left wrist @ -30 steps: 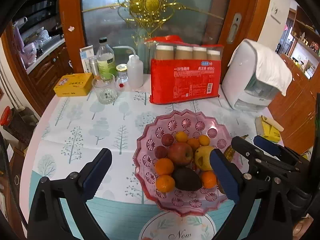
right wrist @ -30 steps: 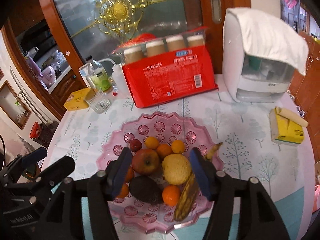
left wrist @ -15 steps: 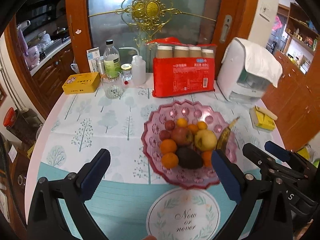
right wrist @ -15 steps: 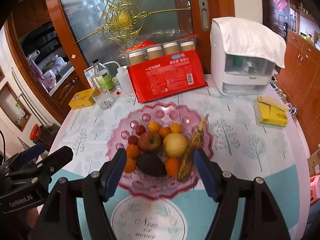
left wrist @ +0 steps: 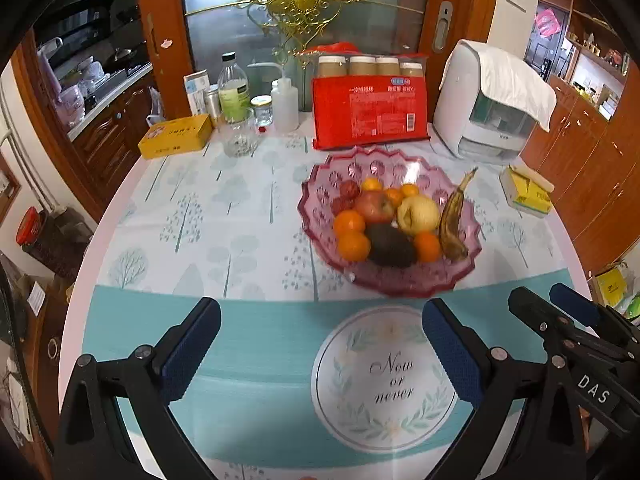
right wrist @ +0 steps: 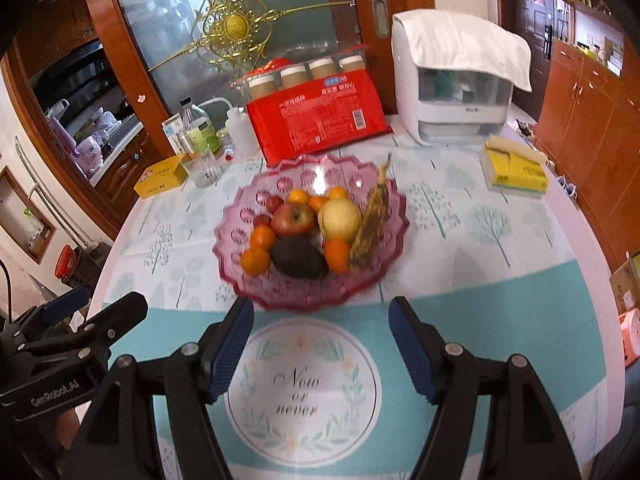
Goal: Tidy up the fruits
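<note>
left wrist view shows both grippers pulled back from the pink glass fruit bowl (left wrist: pixel 390 276) since a second ago; the fruit all sits inside, so organizing looks finished. left gripper (left wrist: pixel 320 344) and right gripper (right wrist: pixel 322 344) hang spread apart, empty. only the right wrist view shows the left tool's side (right wrist: pixel 72 332).

"Now or never" in script inside the wreath circle on the tablecloth (left wrist: pixel 384 380), just below the fruit bowl (left wrist: pixel 400 284). "DAS" on right gripper (left wrist: pixel 576 320) body, right of the circle. "GenRobot.AI" on left gripper (right wrist: pixel 92 312) body, left of it. Red package (right wrist: pixel 320 116) print unreadable.
</note>
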Tool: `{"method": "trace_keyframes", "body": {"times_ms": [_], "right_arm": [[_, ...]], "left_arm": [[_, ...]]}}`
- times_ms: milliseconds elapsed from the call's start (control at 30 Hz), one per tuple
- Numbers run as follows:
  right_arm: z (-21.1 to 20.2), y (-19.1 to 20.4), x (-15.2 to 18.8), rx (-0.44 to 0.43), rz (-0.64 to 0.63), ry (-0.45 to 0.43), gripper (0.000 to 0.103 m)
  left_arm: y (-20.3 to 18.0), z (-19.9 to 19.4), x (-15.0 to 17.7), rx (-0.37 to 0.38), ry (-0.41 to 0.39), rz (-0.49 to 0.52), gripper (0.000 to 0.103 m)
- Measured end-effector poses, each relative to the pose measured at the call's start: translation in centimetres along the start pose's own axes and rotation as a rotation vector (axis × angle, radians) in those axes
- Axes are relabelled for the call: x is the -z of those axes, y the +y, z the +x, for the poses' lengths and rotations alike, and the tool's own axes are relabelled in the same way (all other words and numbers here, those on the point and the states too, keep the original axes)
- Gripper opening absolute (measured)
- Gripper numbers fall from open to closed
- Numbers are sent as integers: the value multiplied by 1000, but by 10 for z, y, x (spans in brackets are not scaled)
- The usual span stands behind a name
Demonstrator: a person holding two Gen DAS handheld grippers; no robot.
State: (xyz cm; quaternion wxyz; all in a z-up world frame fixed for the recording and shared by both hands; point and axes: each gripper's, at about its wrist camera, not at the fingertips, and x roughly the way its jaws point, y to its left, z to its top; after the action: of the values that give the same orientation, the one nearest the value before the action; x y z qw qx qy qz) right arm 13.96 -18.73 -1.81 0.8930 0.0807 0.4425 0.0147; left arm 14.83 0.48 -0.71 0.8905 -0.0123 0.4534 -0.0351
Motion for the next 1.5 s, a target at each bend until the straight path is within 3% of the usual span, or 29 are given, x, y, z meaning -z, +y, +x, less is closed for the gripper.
{"method": "trace_keyframes", "body": {"times_ms": [533,1000,1500], "right_arm": [[-46,19,68,-25,-88,18,71],[-70,32,76,-29,-94,-21,71],[-70,32,75,-26,-88,-21,71]], "left_arm": [[12,-41,62,-16,44,7,100],[13,-55,73,-46,16,-2,100],[7,-55,76,-43,12,30,100]]}}
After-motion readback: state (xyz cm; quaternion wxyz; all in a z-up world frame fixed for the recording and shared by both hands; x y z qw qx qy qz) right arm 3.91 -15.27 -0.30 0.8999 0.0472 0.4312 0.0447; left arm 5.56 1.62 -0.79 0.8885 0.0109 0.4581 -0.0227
